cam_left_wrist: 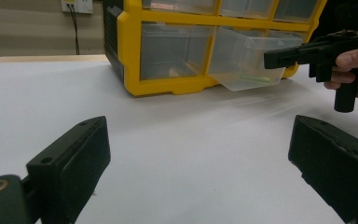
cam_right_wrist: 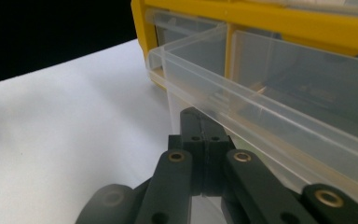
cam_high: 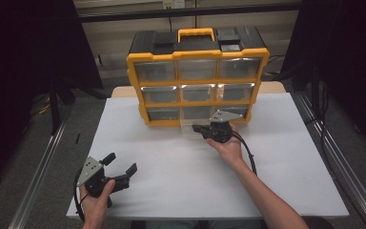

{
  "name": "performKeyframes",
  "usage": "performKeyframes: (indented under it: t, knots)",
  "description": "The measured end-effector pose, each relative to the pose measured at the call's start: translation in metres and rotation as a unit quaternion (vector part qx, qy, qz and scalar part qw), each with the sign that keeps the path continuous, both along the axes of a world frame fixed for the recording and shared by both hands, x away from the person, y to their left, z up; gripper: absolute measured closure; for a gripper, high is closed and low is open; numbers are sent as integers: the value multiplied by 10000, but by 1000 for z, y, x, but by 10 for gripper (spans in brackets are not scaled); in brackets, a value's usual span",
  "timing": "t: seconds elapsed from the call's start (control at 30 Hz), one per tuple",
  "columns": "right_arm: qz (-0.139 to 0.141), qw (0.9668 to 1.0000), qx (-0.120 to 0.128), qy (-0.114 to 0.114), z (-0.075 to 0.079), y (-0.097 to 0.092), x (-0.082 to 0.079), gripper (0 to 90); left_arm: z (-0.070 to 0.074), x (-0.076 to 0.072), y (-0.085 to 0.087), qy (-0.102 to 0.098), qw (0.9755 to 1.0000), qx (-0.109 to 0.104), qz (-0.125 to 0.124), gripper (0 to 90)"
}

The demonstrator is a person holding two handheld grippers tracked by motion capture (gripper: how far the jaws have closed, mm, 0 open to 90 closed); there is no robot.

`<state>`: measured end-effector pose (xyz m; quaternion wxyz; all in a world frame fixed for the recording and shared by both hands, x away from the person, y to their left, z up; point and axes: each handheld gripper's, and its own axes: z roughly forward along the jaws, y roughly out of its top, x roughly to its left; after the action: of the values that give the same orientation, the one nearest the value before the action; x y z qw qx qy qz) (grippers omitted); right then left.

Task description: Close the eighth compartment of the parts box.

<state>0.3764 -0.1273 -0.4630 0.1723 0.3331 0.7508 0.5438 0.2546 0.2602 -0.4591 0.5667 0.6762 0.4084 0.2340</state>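
While the right gripper [cam_high: 201, 129], jaws pinched on the clear drawer [cam_left_wrist: 247, 60] of the yellow organizer [cam_high: 198, 57], draws it out, the left gripper [cam_high: 121, 163] waits spread; next comes a steady pull.

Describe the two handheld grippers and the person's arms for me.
Both the left gripper and the right gripper are black, each topped by a grey three-cornered plate and trailing a black cable. The left's fingers are flat rectangular blocks. The forearms are bare, no sleeves visible.

The organizer cabinet [cam_high: 198, 76] stands at the table's [cam_high: 171, 191] far edge. Its bottom middle drawer [cam_left_wrist: 244, 63] juts out before it — the right gripper [cam_high: 198, 129] at that drawer's front. The left gripper [cam_high: 121, 163] sits well before the cabinet, to its left.
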Motion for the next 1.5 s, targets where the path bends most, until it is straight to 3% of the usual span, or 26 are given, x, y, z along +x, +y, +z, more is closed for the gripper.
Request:
performKeyframes:
  t: [0.13,0.2,0.6,0.8,1.5]
  knots:
    - [7,10000,-22,49,-2,0,2,900,0,0,-1,1,10000,-89,28,56]
    - [-27,10000,15,67,-2,0,4,900,0,0,0,-7,10000,3,-13,56]
    - [-103,9999,91,44,-3,1,5,900,1,0,0,-25,10000,-30,21,56]
    - [-120,9999,17,-11,-1,1,5,900,0,0,0,-31,10000,-18,-11,56]
    - [-162,9998,61,-54,4,3,18,900,0,0,-1,-25,10000,-2,-60,55]
